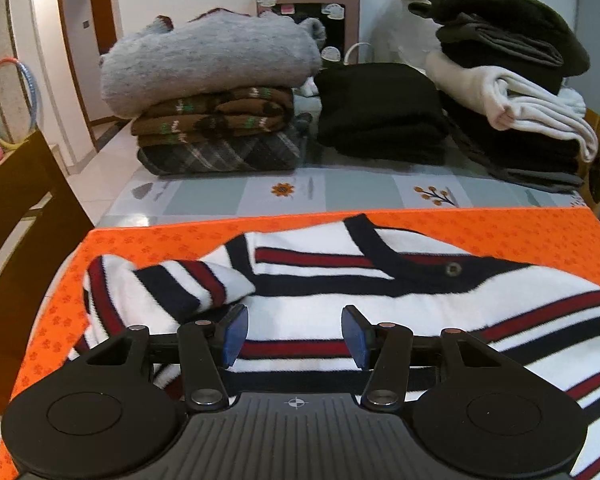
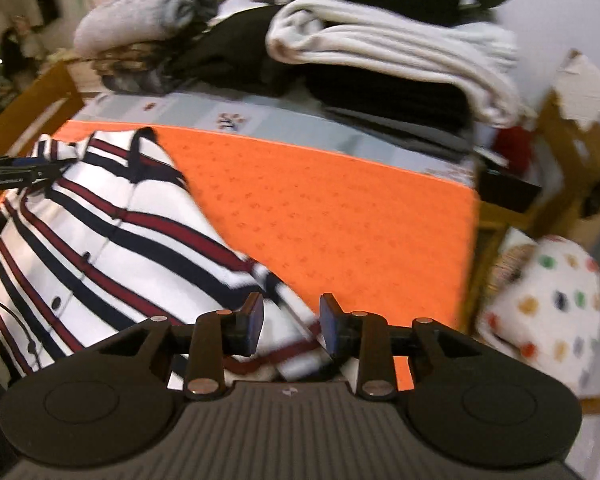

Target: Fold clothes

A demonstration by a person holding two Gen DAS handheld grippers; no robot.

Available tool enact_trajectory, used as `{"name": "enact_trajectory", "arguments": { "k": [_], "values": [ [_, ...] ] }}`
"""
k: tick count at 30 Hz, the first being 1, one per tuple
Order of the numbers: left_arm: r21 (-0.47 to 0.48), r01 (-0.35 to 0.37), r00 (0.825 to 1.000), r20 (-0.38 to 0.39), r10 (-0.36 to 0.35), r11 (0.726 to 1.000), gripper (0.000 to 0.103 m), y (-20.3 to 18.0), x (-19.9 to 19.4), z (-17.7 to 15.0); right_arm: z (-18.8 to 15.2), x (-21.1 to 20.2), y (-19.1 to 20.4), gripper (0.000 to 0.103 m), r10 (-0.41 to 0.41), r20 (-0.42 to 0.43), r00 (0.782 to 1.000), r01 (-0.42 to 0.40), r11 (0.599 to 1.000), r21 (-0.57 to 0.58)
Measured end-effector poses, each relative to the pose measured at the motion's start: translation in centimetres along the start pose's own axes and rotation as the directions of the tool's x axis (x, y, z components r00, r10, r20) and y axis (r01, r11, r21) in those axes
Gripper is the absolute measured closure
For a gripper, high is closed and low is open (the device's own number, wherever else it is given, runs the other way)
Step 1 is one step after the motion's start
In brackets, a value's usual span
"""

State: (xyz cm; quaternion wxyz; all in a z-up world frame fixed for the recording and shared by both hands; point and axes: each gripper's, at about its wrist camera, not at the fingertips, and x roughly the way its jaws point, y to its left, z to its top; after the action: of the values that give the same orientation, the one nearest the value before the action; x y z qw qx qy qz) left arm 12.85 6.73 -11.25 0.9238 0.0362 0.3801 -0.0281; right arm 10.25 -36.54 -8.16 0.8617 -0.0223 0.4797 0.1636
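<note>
Here the striped cardigan (image 1: 380,292) lies spread on the orange mat (image 1: 500,228) at the near end of the table, one sleeve (image 1: 192,284) folded across its body, neckline toward the folded stacks behind. The left gripper (image 1: 296,334) hovers over the garment's middle, its blue pads about half apart with nothing between them. The right gripper (image 2: 291,326) sits over the other sleeve's cuff (image 2: 296,354) at the cardigan's edge; its jaws stand partly apart, the cuff lying below the gap, and the pads do not seem to press on it, though the view is blurred
</note>
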Motion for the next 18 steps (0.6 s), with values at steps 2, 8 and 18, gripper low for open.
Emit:
{"name": "enact_trajectory", "arguments": {
  "k": [2, 8, 18],
  "values": [
    [0.006, -0.009, 1.000, 0.003, 0.009, 1.000, 0.048, 0.1, -0.1, 0.1, 0.9, 2.3, 0.1, 0.068, 0.037, -0.003, 0.999, -0.037, 0.999, -0.025],
    [0.009, -0.032, 0.999, -0.001, 0.032, 0.999, 0.047, 0.1, -0.3, 0.1, 3.4, 8.3, -0.7, 0.068, 0.116, -0.049, 0.992, -0.119, 0.991, -0.063],
    [0.000, -0.035, 0.999, -0.020, 0.035, 0.999, 0.046, 0.1, -0.8, -0.4, 3.5, 11.6, 0.7, 0.071, 0.227, -0.154, 0.962, -0.247, 0.961, -0.125]
  ]
}}
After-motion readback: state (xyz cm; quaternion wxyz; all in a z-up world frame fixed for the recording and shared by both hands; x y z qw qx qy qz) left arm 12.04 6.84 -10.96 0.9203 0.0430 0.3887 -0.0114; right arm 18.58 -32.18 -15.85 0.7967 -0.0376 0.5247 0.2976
